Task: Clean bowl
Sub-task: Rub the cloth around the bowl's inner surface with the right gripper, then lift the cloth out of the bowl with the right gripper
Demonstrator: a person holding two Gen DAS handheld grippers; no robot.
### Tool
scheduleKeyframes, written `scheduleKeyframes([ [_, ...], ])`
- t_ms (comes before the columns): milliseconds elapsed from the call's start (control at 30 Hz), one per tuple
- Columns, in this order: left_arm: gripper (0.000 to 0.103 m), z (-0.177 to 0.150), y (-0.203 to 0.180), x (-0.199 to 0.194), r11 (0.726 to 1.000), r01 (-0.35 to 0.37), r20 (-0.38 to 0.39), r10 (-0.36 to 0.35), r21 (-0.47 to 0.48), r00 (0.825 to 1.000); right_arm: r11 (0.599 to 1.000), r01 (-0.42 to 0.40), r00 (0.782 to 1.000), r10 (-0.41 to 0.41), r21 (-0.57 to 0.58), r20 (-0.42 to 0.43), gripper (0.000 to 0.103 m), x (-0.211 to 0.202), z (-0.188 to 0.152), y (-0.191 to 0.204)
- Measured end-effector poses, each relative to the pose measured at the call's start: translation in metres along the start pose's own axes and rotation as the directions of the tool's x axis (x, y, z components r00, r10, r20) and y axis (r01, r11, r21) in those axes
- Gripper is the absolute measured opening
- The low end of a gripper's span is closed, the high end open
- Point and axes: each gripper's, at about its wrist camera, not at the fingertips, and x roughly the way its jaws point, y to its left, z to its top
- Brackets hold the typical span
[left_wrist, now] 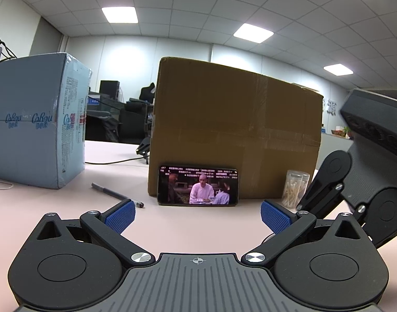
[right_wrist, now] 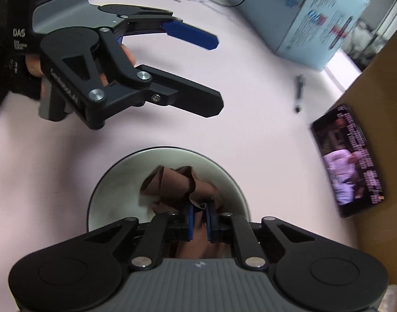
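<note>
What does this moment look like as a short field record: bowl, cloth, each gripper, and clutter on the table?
bowl: pale bowl on the pink table, directly under the right gripper
cloth: brown cloth bunched inside the bowl
right gripper: shut on the cloth, pointing steeply down into the bowl
left gripper: open, holding nothing, off to the side of the bowl
clutter: phone playing video, propped against a cardboard box; pen; blue box; jar of cotton swabs
</note>
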Motion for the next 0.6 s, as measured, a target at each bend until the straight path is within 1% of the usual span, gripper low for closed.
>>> scheduleKeyframes([
  [67,0.103,0.0,0.0,0.0,1.0,0.0,0.0,0.0,0.001,1.0,0.999,0.032,0.999,-0.033,0.016,0.038,0.008,-0.01,-0.003,0.003],
  [133,0.103,0.0,0.0,0.0,1.0,-0.001,0.002,0.001,0.002,1.0,0.996,0.077,0.992,-0.082,0.052,0.092,0.008,-0.027,-0.009,0.008],
  [233,0.103,0.0,0.0,0.0,1.0,-0.001,0.004,0.001,0.005,1.0,0.981,0.148,0.969,-0.169,0.123,0.179,0.008,-0.056,-0.019,0.015],
  [267,0.103,0.0,0.0,0.0,1.0,-0.001,0.004,0.001,0.006,1.0,0.972,0.175,0.954,-0.207,0.157,0.215,0.008,-0.067,-0.025,0.017],
  [300,0.103,0.0,-0.001,0.0,1.0,-0.001,0.005,0.001,0.008,1.0,0.96,0.201,0.935,-0.248,0.196,0.252,0.008,-0.077,-0.031,0.019],
  [367,0.103,0.0,-0.001,0.0,1.0,-0.001,0.008,0.001,0.013,1.0,0.941,0.232,0.905,-0.301,0.245,0.299,0.008,-0.089,-0.042,0.025],
  [433,0.103,0.0,-0.002,-0.001,1.0,-0.001,0.01,0.001,0.016,1.0,0.916,0.271,0.862,-0.368,0.297,0.35,0.008,-0.102,-0.053,0.036],
  [500,0.103,0.0,-0.002,0.0,1.0,-0.002,0.009,0.002,0.019,1.0,0.889,0.291,0.811,-0.426,0.354,0.401,0.008,-0.117,-0.065,0.05],
  [533,0.103,0.0,-0.003,0.0,1.0,-0.004,0.009,0.003,0.02,1.0,0.885,0.288,0.801,-0.432,0.365,0.415,0.008,-0.121,-0.068,0.055],
  [600,0.103,0.0,-0.003,0.0,1.0,-0.008,0.008,0.008,0.025,1.0,0.886,0.282,0.793,-0.432,0.369,0.43,0.008,-0.124,-0.074,0.063],
])
